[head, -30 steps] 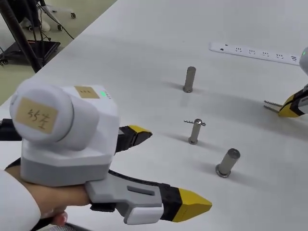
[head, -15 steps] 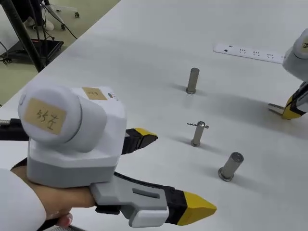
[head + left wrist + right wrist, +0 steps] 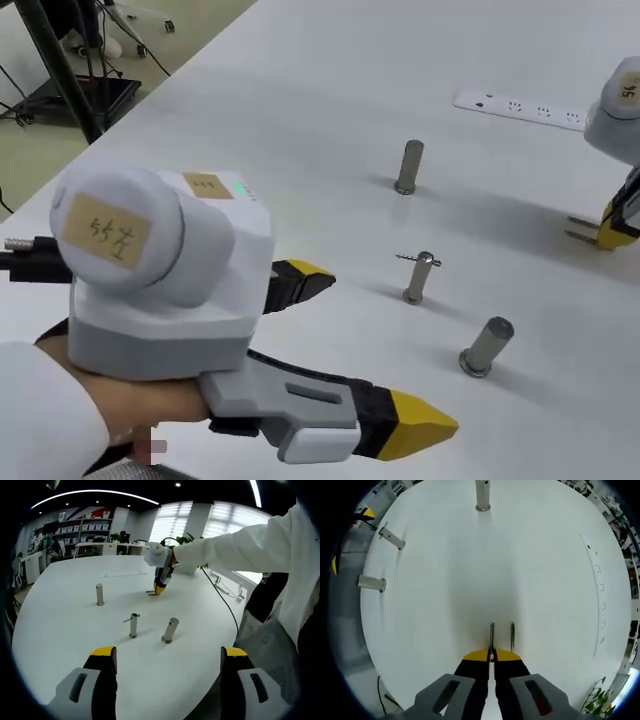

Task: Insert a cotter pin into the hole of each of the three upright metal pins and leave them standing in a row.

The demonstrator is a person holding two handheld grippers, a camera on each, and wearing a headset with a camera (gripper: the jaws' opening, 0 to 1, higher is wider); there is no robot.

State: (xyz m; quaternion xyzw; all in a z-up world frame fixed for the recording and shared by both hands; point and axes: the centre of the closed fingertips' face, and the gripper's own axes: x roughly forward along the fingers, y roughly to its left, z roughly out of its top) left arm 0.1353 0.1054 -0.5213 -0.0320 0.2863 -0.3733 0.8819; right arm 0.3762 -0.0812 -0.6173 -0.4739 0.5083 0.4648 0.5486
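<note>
Three upright metal pins stand on the white table: a far pin (image 3: pixel 410 167) (image 3: pixel 100 594) (image 3: pixel 482 495), a middle pin (image 3: pixel 418 280) (image 3: pixel 133 625) (image 3: pixel 392 537) and a near pin (image 3: pixel 487 347) (image 3: pixel 170 630) (image 3: pixel 371 583). A cotter pin (image 3: pixel 416 260) sticks through the middle pin's top. My left gripper (image 3: pixel 365 355) (image 3: pixel 168 655) is open and holds nothing, short of the row. My right gripper (image 3: pixel 608 232) (image 3: pixel 160 587) (image 3: pixel 492 656) is shut on a cotter pin (image 3: pixel 491 637) (image 3: pixel 583 228), low over the table right of the row. Beside that pin is a second thin line (image 3: pixel 512 636); shadow or pin, I cannot tell.
A white power strip (image 3: pixel 520 108) (image 3: pixel 598 587) lies at the back right of the table. A person's white sleeve (image 3: pixel 240 545) reaches in behind the right gripper. Beyond the table's left edge are floor, cables and stand legs (image 3: pixel 60 70).
The head camera has shifted a little. The right gripper stays at about the same spot with its cotter pin. The left gripper stays open.
</note>
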